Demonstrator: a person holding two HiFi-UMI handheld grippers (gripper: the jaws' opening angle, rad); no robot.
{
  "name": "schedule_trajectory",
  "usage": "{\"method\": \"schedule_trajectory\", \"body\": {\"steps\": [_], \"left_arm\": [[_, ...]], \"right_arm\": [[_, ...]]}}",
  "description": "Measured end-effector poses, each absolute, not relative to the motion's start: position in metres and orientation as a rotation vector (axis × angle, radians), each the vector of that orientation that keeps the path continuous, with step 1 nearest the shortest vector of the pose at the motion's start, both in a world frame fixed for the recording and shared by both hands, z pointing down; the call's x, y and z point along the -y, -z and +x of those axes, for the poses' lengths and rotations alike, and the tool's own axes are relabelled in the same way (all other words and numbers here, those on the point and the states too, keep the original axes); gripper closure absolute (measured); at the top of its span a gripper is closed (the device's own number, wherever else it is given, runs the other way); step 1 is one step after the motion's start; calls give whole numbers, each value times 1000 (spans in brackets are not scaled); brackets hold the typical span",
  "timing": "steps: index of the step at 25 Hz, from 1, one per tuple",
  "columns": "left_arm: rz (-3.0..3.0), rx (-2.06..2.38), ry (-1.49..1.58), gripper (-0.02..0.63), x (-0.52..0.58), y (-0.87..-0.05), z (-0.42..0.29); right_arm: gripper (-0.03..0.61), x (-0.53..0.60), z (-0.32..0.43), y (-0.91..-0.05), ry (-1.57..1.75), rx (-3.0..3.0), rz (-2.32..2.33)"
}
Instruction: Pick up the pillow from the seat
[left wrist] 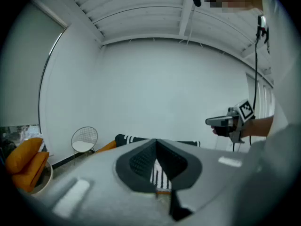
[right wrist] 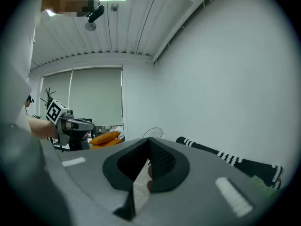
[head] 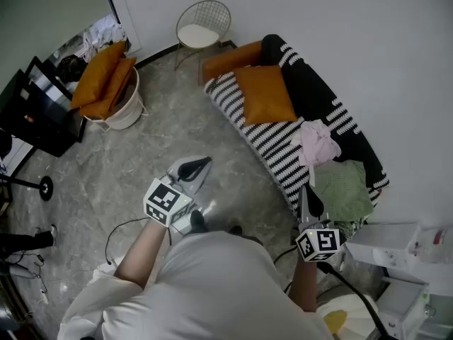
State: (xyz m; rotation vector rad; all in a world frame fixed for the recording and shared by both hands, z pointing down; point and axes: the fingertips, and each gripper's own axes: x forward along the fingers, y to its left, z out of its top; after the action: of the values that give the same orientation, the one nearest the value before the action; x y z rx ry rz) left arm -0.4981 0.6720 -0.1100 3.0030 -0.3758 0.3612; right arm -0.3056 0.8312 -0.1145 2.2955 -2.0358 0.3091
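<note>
An orange pillow lies on the black-and-white striped seat, with a second orange cushion behind it at the seat's far end. My left gripper is shut and empty, held over the floor well short of the seat. My right gripper is also shut and empty, hovering near the seat's near end by a green cloth. In the left gripper view the shut jaws point toward the seat. In the right gripper view the shut jaws face the room, with the seat's back to the right.
A pink cloth lies on the seat. A white basket holding orange cushions stands at far left beside a black screen. A wire chair is by the wall. White shelving sits at lower right.
</note>
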Motion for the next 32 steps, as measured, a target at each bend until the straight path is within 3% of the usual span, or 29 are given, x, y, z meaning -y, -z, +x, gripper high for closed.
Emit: {"method": "schedule_trajectory", "body": {"steps": [32], "left_arm": [[2995,338,-365,614,-660,103,-513]], "right_arm": [[574,-822,-321,109,-368,2005,2360]]}}
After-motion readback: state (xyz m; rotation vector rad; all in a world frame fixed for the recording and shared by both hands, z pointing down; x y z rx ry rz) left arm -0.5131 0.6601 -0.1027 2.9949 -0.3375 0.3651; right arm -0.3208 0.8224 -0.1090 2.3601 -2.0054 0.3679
